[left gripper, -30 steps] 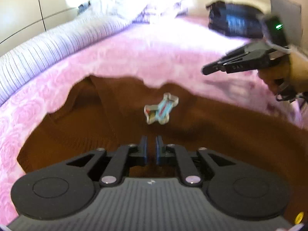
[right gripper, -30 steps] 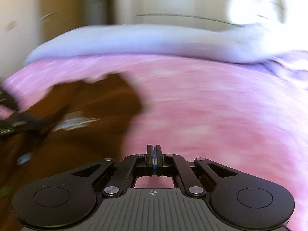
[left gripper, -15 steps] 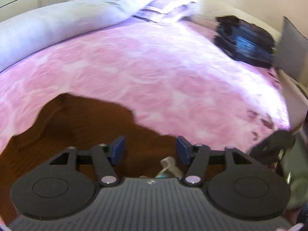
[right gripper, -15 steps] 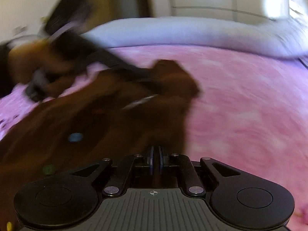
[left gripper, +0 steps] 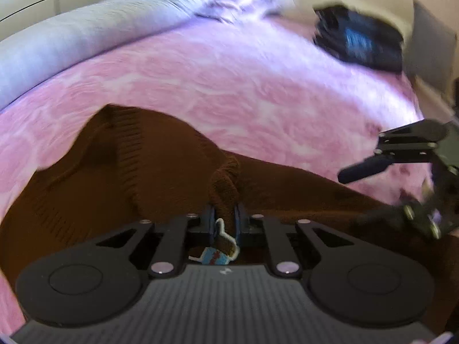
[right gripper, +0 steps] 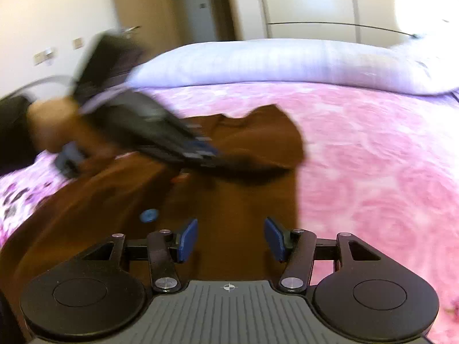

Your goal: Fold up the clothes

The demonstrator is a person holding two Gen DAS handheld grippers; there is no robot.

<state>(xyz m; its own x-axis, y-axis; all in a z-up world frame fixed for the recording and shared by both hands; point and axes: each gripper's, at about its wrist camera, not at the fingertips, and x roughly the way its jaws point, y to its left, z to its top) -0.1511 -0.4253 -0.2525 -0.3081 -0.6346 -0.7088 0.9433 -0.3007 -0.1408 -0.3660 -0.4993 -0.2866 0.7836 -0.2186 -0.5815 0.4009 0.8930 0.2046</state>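
Note:
A brown knit sweater [left gripper: 160,166] lies spread on a pink bedspread [left gripper: 229,86]. My left gripper [left gripper: 224,218] is shut on a bunched ridge of the brown sweater, with its small light-blue patch [left gripper: 215,255] just behind the fingers. In the right wrist view the sweater [right gripper: 235,200] lies under my right gripper [right gripper: 231,238], which is open and empty just above it. The left gripper also shows there [right gripper: 200,149], blurred, pinching the cloth. The right gripper shows at the right of the left wrist view [left gripper: 370,192].
A pale lilac striped duvet [right gripper: 287,60] is rolled along the far side of the bed. A dark bag [left gripper: 358,40] sits at the far right corner. Wardrobe doors [right gripper: 315,0] stand behind the bed. A small blue button [right gripper: 148,215] lies on the sweater.
My left gripper went from shut to open, then closed on a fold of the sweater. My right gripper opened and moved over the sweater.

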